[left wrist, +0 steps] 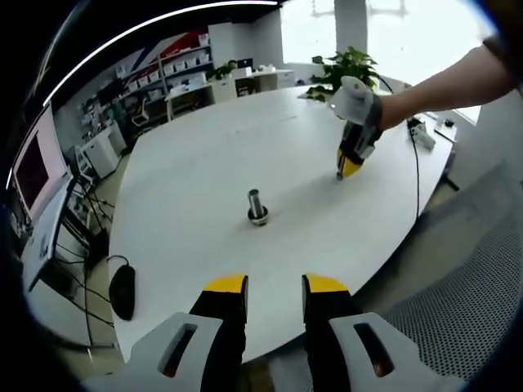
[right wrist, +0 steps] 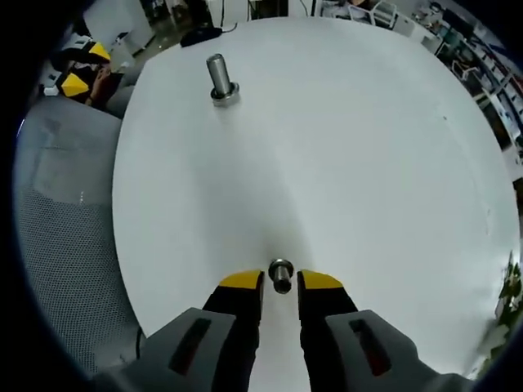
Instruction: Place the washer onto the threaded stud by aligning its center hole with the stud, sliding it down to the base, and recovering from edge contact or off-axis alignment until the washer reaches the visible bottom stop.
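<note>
the small round washer [right wrist: 281, 274] lies on the white worktop [right wrist: 351, 147], between the spread tips of the right tool [right wrist: 281, 282]. the stud [right wrist: 219, 77] stands well apart. the left tool [left wrist: 274, 285] is spread, holding nothing.

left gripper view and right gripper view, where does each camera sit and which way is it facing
Left gripper view: rides on the left gripper, held off the table edge, facing across it at the stud; a person's forearm holds the right gripper down at the tabletop.
Right gripper view: rides on the right gripper, low over the table, its open jaws either side of the washer, facing the stud and left gripper.
Shared: table, stud, each other's gripper.
</note>
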{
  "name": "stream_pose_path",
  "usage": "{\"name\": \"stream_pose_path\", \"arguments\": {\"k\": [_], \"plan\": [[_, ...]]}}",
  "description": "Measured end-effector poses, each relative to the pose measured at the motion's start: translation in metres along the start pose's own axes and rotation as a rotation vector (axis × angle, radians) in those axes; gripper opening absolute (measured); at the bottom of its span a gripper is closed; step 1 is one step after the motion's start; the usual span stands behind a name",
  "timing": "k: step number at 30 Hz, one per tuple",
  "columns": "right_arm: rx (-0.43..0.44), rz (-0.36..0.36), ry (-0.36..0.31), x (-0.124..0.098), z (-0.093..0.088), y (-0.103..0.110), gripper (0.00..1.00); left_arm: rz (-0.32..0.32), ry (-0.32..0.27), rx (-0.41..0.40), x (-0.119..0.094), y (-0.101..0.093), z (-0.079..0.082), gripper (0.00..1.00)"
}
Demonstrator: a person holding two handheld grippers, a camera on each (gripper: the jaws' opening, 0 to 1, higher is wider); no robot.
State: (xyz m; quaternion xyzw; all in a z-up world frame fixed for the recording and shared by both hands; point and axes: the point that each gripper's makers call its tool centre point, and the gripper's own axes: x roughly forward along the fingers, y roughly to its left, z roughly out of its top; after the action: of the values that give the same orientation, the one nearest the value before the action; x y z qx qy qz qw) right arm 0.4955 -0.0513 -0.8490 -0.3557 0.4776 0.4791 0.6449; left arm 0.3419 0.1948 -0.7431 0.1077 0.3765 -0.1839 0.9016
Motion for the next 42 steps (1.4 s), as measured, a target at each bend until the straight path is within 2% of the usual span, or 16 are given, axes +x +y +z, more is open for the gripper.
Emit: {"name": "stream_pose_path", "arguments": {"k": [11, 17, 18, 24, 25, 27, 30, 32, 36, 38, 40, 42], "plan": [[0.069, -0.029, -0.15, -0.03, 0.001, 0.008, 0.22, -0.005, 0.002, -0.012, 0.001, 0.0, 0.0, 0.24], [0.175, -0.068, -0.296, -0.053, -0.003, 0.008, 0.23, -0.009, 0.002, -0.015, 0.002, 0.0, 0.0, 0.24], [0.174, -0.087, -0.342, -0.062, -0.002, 0.008, 0.23, -0.012, 0.002, -0.013, 0.002, 0.0, 0.0, 0.24], [0.172, -0.114, -0.402, -0.082, -0.007, 0.021, 0.23, -0.039, 0.002, -0.009, 0.003, -0.005, 0.001, 0.24], [0.209, -0.117, -0.449, -0.087, -0.003, 0.023, 0.23, -0.043, -0.001, -0.011, 0.003, -0.005, 0.002, 0.24], [0.241, -0.13, -0.5, -0.096, 0.0, 0.028, 0.23, -0.042, -0.009, -0.016, 0.002, -0.005, 0.003, 0.24], [0.239, -0.132, -0.527, -0.103, 0.003, 0.04, 0.23, -0.043, -0.026, -0.022, 0.001, -0.005, 0.005, 0.24], [0.25, -0.151, -0.569, -0.11, 0.008, 0.047, 0.23, -0.051, -0.042, -0.024, 0.0, -0.006, 0.009, 0.24], [0.323, -0.165, -0.69, -0.131, 0.022, 0.06, 0.24, -0.067, -0.08, -0.03, -0.003, -0.008, 0.015, 0.24], [0.332, -0.174, -0.715, -0.14, 0.024, 0.065, 0.25, -0.083, -0.098, -0.043, -0.003, -0.01, 0.018, 0.24], [0.336, -0.219, -0.746, -0.151, 0.024, 0.067, 0.28, -0.086, -0.115, -0.045, -0.005, -0.01, 0.021, 0.25], [0.387, -0.234, -0.777, -0.161, 0.022, 0.069, 0.29, -0.097, -0.129, -0.05, -0.006, -0.012, 0.023, 0.25]]}}
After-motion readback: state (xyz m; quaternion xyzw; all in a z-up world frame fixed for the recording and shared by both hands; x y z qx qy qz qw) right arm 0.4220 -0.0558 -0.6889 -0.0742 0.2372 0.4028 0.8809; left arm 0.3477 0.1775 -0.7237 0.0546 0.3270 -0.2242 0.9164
